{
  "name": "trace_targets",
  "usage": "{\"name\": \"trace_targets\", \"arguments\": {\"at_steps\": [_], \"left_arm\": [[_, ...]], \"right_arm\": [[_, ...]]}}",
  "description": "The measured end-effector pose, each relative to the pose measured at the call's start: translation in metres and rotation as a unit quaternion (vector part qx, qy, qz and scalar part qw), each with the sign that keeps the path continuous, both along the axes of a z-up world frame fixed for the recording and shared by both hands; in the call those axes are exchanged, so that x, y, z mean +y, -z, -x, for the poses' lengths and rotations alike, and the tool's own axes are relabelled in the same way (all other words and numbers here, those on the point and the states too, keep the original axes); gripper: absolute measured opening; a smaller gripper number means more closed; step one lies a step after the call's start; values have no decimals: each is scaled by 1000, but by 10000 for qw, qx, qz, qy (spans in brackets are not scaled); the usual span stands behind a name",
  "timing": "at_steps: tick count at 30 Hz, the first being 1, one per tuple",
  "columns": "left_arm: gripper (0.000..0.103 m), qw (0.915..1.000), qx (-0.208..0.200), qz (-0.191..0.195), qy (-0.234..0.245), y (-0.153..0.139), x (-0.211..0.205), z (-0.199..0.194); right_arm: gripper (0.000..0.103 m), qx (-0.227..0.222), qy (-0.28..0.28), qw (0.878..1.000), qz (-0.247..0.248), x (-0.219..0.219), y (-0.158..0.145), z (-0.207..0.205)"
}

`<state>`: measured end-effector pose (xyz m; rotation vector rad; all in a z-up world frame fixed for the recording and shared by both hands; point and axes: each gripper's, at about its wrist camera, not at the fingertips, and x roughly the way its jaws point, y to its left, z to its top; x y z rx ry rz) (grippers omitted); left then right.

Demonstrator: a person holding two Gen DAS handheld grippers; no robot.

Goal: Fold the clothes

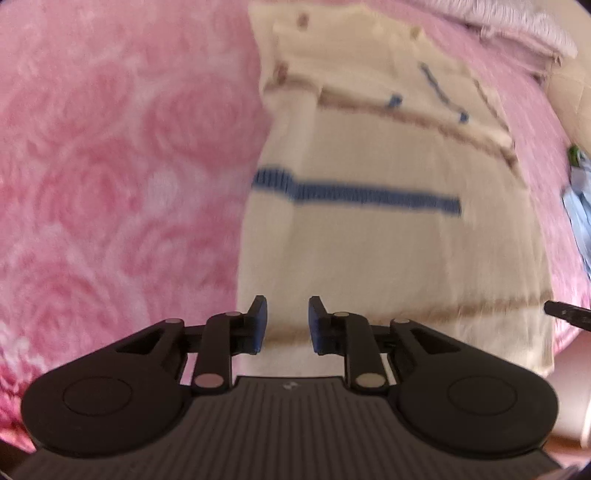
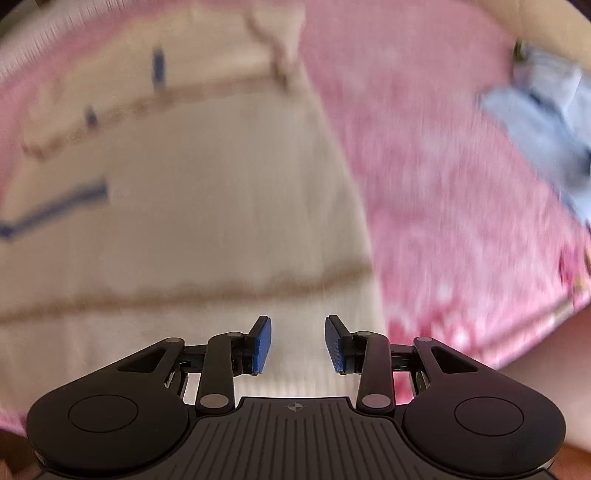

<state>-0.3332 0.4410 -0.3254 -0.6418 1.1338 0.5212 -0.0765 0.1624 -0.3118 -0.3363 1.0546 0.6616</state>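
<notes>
Saw the left gripper (image 1: 287,323) closest, with its blue pads (image 1: 258,325) spread apart and nothing between them. Saw the right gripper (image 2: 297,341) the same way: pads spread, holding nothing.

Found the cream sweater (image 1: 369,251) right under both of them, lying flat on the pink blanket (image 1: 110,184). Hung the left gripper over the near end of the sweater, close to its left edge. Hung the right gripper over the same near end, close to its right edge (image 2: 354,236). Looked about equally near, one to each near corner.

Ran long and narrow, straight away from both grippers, with blue and brown stripes going across. Seemed to have a sleeve (image 1: 424,92) laid over the far part, so looked already folded in at the sides, though too blurry to be sure.

Would need the near end lifted and carried forward, along the long way, if folded once more.

Spotted some light blue clothes (image 2: 543,129) farther off to the right on the blanket, and pale cloth (image 1: 517,33) past the far end.
</notes>
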Motion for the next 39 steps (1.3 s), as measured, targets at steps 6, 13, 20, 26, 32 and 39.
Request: {"name": "trace_targets", "arguments": {"at_steps": [6, 13, 20, 26, 32, 39], "left_arm": [[26, 9953, -447, -809, -289, 27, -28, -23], [34, 9754, -870, -2020, 159, 41, -77, -16], [37, 9631, -1138, -2423, 267, 6, -123, 17], [57, 9456, -1281, -2984, 182, -58, -175, 66], [57, 9481, -1347, -2879, 100, -75, -204, 102], [57, 9524, -1353, -2730, 23, -88, -237, 141]], "right_arm": [[37, -386, -187, 9976, -541, -14, 5, 20], [37, -1049, -649, 9828, -1375, -33, 51, 66], [37, -1450, -508, 9753, -1589, -51, 37, 101], [37, -1638, -49, 9752, -1487, -91, -22, 164], [37, -1473, 119, 9779, -1477, -128, -53, 217], [37, -1381, 148, 9796, -1453, -149, -65, 258]]}}
